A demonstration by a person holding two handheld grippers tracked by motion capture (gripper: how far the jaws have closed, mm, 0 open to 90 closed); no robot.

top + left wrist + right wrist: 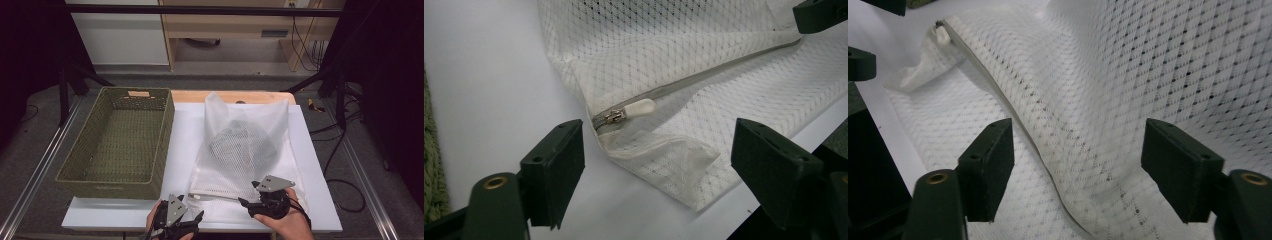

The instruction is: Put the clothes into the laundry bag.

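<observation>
A white mesh laundry bag [220, 112] lies on the white tabletop [182, 135], with a bulky grey item [243, 143] inside it. Its zipper runs along the near edge, and the white pull tab [634, 108] sits at the left end, also seen as the tab [941, 31] in the right gripper view. My left gripper [659, 155] stands open just short of that zipper corner, with nothing between its jaws; it sits at the table's front edge [192, 220]. My right gripper [1080, 150] is open over the zipper line and mesh, farther right along the bag's near edge [249, 193].
An empty green woven basket [164, 142] stands at the left of the table, close beside the bag. The table's front edge lies right under both hands. Dark stands and cables surround the table.
</observation>
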